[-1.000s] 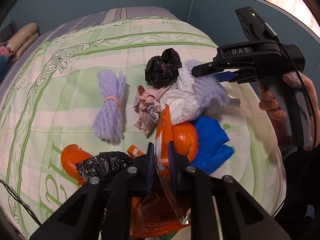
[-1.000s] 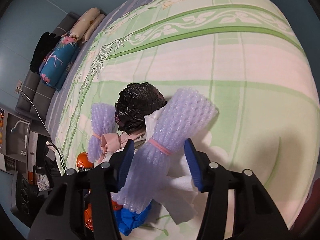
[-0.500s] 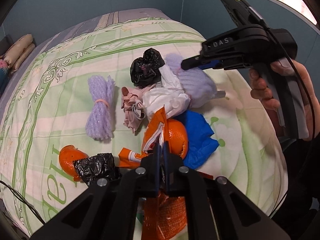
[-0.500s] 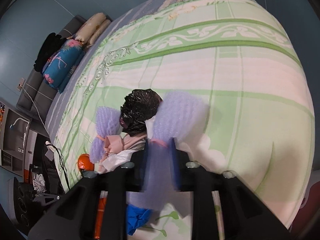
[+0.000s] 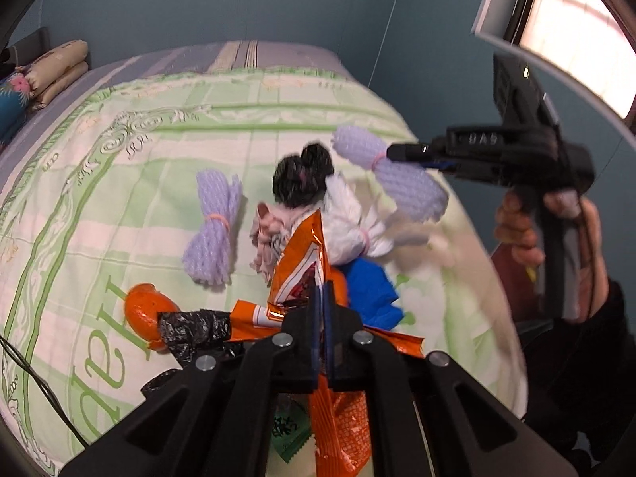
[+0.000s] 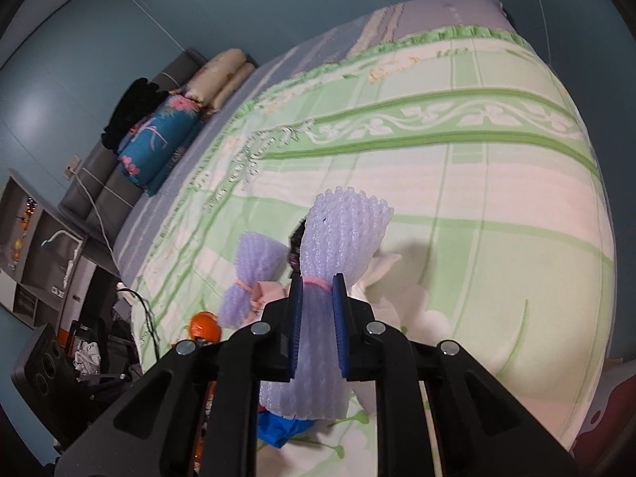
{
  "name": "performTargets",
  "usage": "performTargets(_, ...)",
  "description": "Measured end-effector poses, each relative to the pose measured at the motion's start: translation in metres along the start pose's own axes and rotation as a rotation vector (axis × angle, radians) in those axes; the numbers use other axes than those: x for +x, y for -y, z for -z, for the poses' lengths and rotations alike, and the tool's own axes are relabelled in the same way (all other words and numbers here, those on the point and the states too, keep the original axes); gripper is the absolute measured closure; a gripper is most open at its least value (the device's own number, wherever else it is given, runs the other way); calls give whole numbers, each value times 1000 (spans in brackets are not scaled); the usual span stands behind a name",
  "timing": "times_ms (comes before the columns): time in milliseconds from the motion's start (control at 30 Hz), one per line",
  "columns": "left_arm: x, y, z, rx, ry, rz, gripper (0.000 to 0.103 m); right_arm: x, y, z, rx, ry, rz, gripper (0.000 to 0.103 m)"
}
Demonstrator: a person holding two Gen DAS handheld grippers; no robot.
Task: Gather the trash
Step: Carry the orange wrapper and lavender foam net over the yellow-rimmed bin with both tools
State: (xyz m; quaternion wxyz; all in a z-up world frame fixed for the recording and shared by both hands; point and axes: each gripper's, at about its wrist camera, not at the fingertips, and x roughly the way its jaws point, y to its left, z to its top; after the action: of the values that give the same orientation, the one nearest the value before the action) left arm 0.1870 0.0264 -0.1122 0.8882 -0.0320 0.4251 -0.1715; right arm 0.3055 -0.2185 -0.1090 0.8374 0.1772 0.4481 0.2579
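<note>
Trash lies in a heap on the green patterned bedspread (image 5: pixel 119 183). My left gripper (image 5: pixel 321 290) is shut on an orange snack wrapper (image 5: pixel 302 250), lifted a little above the pile. My right gripper (image 6: pixel 317 284) is shut on a lilac foam net bundle (image 6: pixel 338 246) tied with a pink band, raised off the bed; the left wrist view shows that bundle (image 5: pixel 401 183) pinched by the right gripper (image 5: pixel 391 153) in a person's hand (image 5: pixel 516 230). On the bed lie a second lilac bundle (image 5: pixel 212 226), a black bag (image 5: pixel 302 179), white tissue (image 5: pixel 349 222), a blue glove (image 5: pixel 371 294), orange peel (image 5: pixel 145 314).
Folded bedding and a blue floral pillow (image 6: pixel 159 143) lie at the bed's head. Beside the bed stand a shelf (image 6: pixel 31 246) and dark clutter on the floor (image 6: pixel 79 357). A cable (image 5: pixel 24 365) runs along the bed's near left edge. Blue walls surround the bed.
Both grippers closed, the left on the orange wrapper and the right on the lilac foam bundle, and both rose, lifting their items off the pile.
</note>
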Motion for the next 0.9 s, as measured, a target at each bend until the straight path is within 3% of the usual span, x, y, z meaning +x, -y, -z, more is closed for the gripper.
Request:
performTargets(200,-44,-7,-5,-62,110,46,101,-30,-12,-1,-27,51,-102,89)
performTargets(400,-80,-13,-5,-75,188,31,101,-60,-23,7,-31,79,-148,89)
performTargets(667,-96,-12,-5,-64,211,-13,101,-100,-18,32,-21,84,-107,89)
performTargets(900,-96,25,-14,-6,232,13,101,-167,-8,57,-16,174,-42,89)
